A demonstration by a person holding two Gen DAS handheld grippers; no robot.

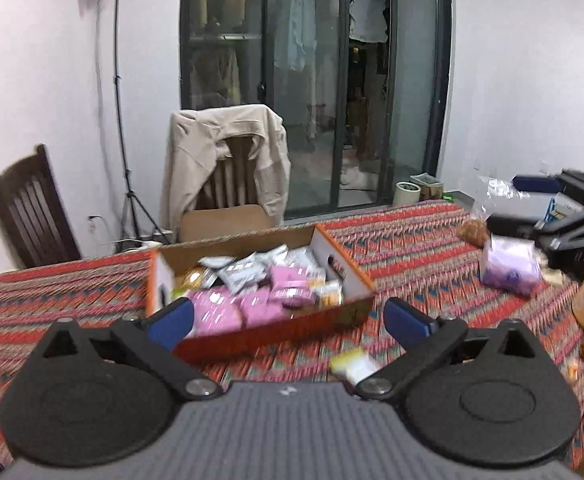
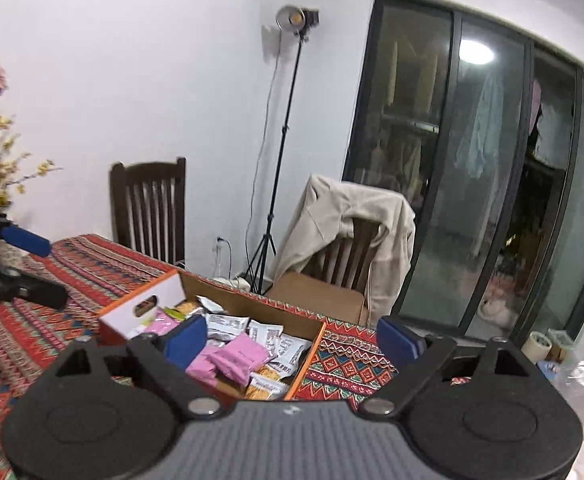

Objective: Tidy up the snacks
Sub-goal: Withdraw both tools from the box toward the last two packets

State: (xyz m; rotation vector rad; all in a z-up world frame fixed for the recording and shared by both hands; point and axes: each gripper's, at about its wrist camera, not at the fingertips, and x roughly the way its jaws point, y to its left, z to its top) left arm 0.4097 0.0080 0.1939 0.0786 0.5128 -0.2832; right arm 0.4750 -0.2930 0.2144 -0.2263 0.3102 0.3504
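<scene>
Jaws of the left gripper (image 1: 288, 318) stand spread wide with nothing held between the blue pads; the cardboard box (image 1: 356, 276) of snacks lies just beyond and between them on the patterned bench (image 1: 412, 248), packed with pink packets (image 1: 288, 286) and white packets (image 1: 240, 272); one small yellow-and-white packet (image 1: 352, 364) lies loose on the cloth under the right-hand finger, blurred; a lilac bag (image 1: 510, 266) sits well off past that finger. Jaws of the right gripper (image 2: 290, 338) are likewise wide apart and empty; the same box shows between and just ahead of them; a chair draped with a beige jacket (image 2: 348, 216) stands behind the bench.
</scene>
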